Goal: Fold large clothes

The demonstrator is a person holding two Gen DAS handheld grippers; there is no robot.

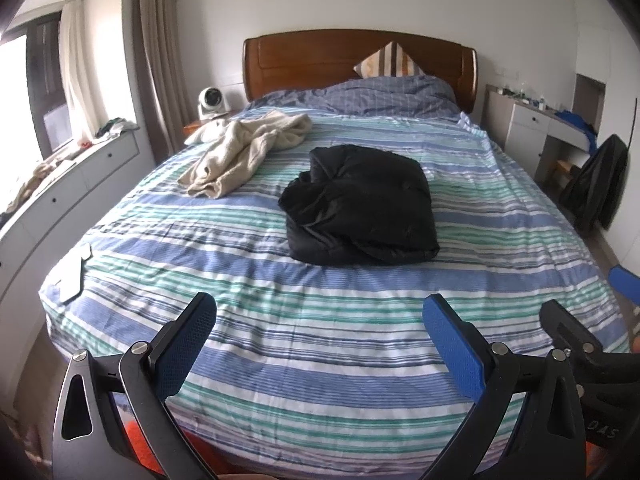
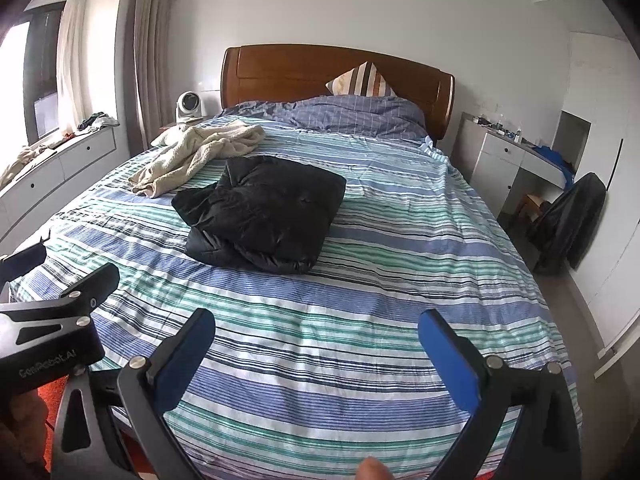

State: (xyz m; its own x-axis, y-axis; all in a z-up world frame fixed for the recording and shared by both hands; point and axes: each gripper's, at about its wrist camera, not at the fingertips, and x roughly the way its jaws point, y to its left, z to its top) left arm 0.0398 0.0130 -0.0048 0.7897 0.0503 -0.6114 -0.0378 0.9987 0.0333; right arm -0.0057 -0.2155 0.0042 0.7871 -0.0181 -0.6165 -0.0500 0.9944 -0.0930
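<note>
Bed [image 1: 280, 320] fills both views, its striped cover stretching away ahead of the fingers. Next in size, the black coat [image 1: 360, 204] lies folded in a bundle mid-bed, well ahead of both grippers. The cream robe [image 1: 248, 148] sprawls unfolded beyond it, ahead and left, near the headboard [image 1: 360, 60]. Left gripper [image 1: 320, 320] and right gripper [image 2: 316, 332] hover at the foot edge, fingers spread wide, both empty. Risk, as I judge it: reaching past the coat for the robe could snag or drag the bundle and undo its fold.
</note>
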